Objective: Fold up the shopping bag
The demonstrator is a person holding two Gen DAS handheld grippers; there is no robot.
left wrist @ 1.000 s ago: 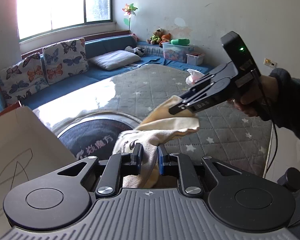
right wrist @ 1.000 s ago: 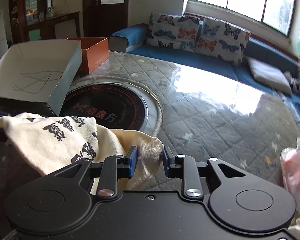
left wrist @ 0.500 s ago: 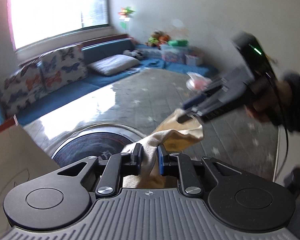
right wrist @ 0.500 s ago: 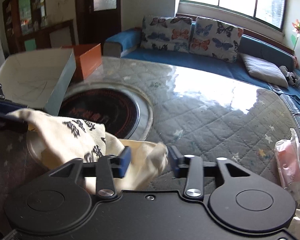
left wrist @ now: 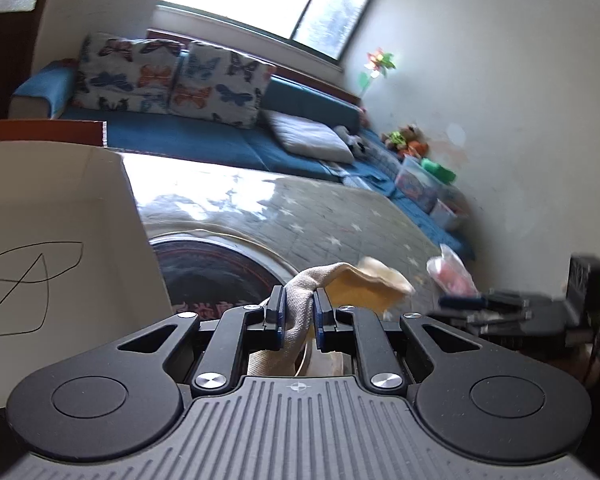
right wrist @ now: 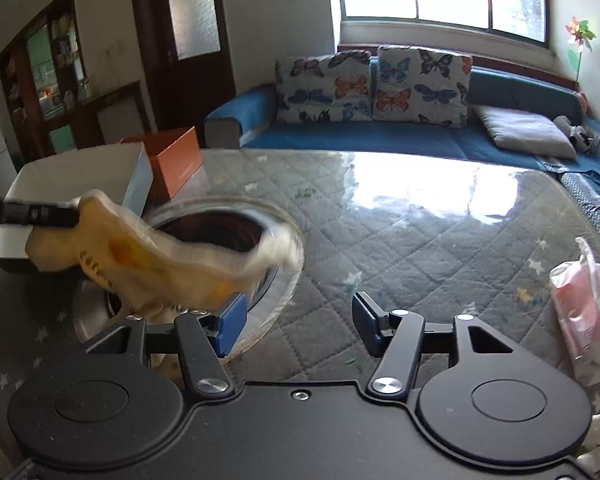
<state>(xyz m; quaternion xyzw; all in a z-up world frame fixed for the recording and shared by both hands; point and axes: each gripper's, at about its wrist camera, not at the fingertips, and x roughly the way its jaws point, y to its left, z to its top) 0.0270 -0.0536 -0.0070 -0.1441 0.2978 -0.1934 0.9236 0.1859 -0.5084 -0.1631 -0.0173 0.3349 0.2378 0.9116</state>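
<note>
- Left gripper (left wrist: 299, 312) pinches the cream canvas shopping bag (right wrist: 148, 258), which hangs bunched above the quilted grey counter (right wrist: 420, 216).
- Right gripper (right wrist: 299, 322) spread wide, empty.
- Mid-fold, I judge; next: right gripper re-grips a free edge.

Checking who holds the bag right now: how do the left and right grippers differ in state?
The left gripper has its fingers closed on the cream shopping bag; the right gripper holds nothing. The left's fingers sit narrow with cloth between them; the right's fingers are spread wide over the quilted table cover. Both have blue pads on black fingers.
</note>
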